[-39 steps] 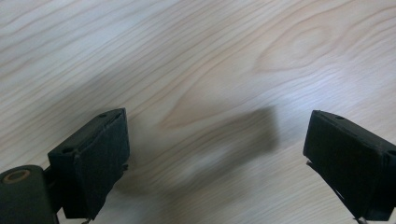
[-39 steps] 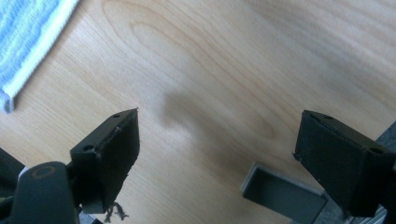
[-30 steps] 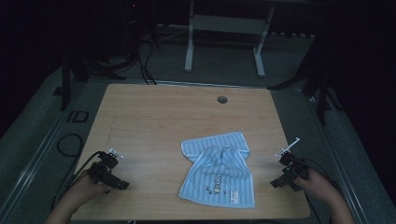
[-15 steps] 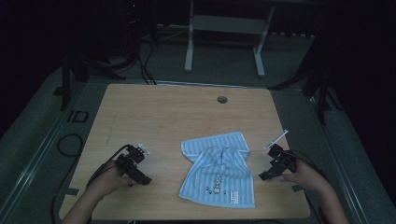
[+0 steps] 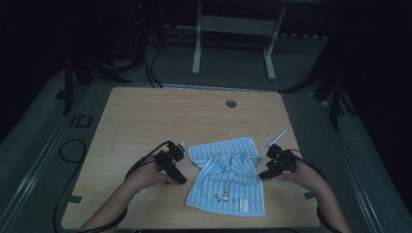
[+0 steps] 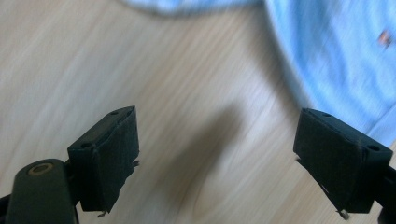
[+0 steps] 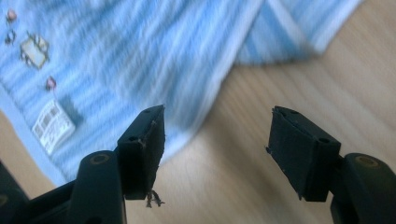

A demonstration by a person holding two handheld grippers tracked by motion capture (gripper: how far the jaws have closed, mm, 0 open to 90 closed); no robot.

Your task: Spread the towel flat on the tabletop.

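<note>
Though the light was poor, the striped blue towel (image 5: 228,179) could be made out lying rumpled on the near half of the wooden table (image 5: 160,111), between the two hands, its far part bunched into soft folds and its near part flat, with a small printed motif by the near hem. The left gripper (image 5: 180,147) sat just beside the towel's far left corner, jaws spread wide and only slightly drawn in of late, with bare wood between them. The right gripper (image 5: 268,160) hung at the towel's right edge; its jaws had just been closing but stood apart and gripped nothing, the hem lying under one pad (image 7: 144,144). The cloth looked light, limp and thin, likely to sag and drag rather than hold any shape, and not fragile. It would probably handle best pinched at the corners or along a hem, where a doubled edge gives the pads something to bite
</note>
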